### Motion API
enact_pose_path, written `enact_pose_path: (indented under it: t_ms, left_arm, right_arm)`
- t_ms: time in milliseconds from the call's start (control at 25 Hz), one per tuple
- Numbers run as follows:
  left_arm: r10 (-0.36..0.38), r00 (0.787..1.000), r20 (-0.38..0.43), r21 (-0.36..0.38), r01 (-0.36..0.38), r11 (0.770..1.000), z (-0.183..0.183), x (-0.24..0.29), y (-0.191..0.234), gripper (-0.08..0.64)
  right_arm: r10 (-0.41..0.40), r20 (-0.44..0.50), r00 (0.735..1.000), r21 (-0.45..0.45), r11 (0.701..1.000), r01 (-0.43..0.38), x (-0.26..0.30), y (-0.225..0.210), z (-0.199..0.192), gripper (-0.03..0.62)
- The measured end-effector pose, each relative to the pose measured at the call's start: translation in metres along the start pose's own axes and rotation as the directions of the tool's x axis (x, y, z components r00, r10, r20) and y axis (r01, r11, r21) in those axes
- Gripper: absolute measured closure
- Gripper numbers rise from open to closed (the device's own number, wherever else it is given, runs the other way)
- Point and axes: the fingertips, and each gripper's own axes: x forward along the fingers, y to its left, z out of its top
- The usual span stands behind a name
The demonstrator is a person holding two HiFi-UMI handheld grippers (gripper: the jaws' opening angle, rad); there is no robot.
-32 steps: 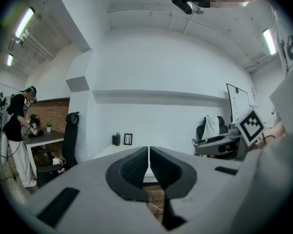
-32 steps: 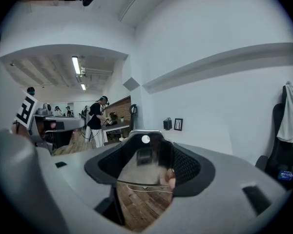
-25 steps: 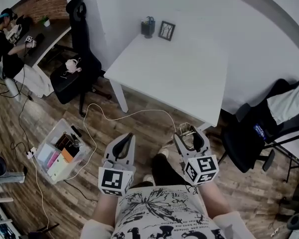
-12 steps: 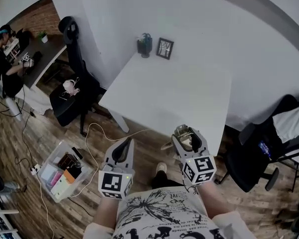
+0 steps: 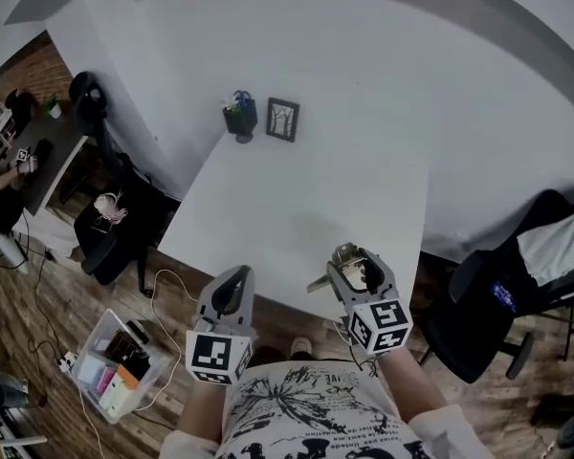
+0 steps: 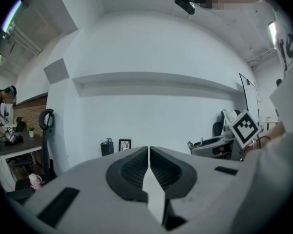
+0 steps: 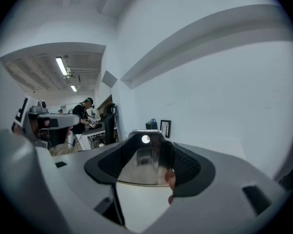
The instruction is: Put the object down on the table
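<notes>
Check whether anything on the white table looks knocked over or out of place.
Nothing stands out. The picture frame and small pot stand upright at the far corner of the table; the right gripper holds a metal object.

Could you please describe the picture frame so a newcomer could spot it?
Start at the white table. Two things stand at its far left corner. The picture frame is the right one: flat and rectangular, unlike the dark pot.

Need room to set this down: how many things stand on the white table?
2: a small dark plant pot and a black-framed picture, side by side at its far edge; near edge partly hidden.
</notes>
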Motion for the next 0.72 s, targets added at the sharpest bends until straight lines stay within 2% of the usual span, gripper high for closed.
enact_pose_path:
  t_ms: [400, 720]
  left_arm:
    - [-0.134, 0.991, -0.017, -0.005, 0.133, 0.991, -0.004, 0.089, 0.011, 0.548]
    - [-0.295, 0.955, -0.021, -0.003, 0.295, 0.955, -0.002, 0.164, 0.035, 0.548]
  right_arm:
    - [-0.127, -0.059, 0.990, 0.052, 0.990, 0.130, 0.040, -0.053, -0.008, 0.313]
    - [-0.268, -0.133, 0.954, 0.077, 0.957, 0.279, 0.083, -0.075, -0.015, 0.313]
